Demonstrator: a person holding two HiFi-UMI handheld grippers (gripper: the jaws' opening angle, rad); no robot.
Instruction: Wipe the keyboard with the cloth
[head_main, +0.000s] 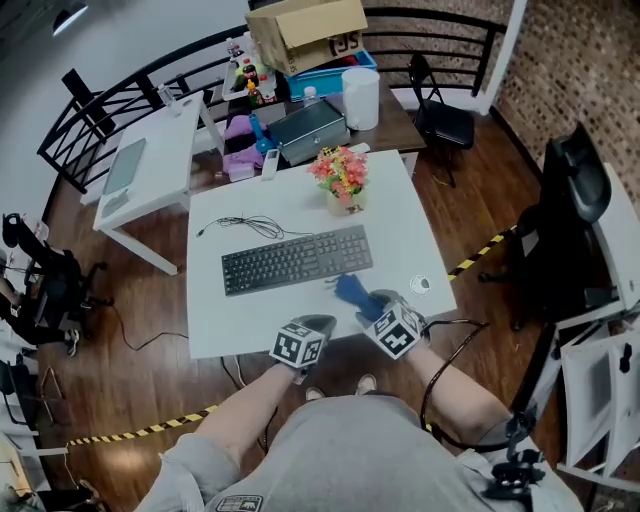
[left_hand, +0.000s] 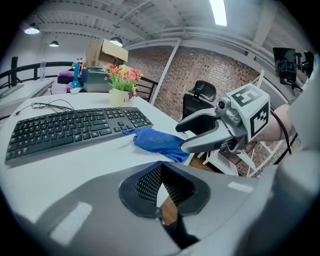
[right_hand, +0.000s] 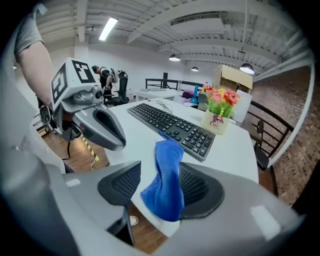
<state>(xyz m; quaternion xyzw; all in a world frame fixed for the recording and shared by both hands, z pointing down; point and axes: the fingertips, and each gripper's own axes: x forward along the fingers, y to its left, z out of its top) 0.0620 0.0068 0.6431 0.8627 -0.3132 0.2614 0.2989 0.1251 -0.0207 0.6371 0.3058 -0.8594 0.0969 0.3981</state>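
Note:
A black keyboard (head_main: 297, 260) lies across the white table (head_main: 240, 320). The blue cloth (head_main: 355, 293) rests in front of the keyboard's right end, near the table's front edge. My right gripper (head_main: 372, 303) is at the cloth. In the right gripper view the cloth (right_hand: 165, 175) hangs between the pads of my right gripper (right_hand: 160, 185); it leans on the right pad and the left pad stands clear, so the jaws are open. My left gripper (head_main: 318, 322) hovers at the front edge, left of the cloth. Its jaws (left_hand: 161, 182) meet at the tips on nothing.
A pot of flowers (head_main: 343, 180) stands behind the keyboard's right end. The keyboard's cable (head_main: 245, 225) coils at the back left. A small white disc (head_main: 420, 285) lies at the right. Beyond are a grey case (head_main: 310, 128), a white cylinder (head_main: 360, 97) and a black chair (head_main: 440, 115).

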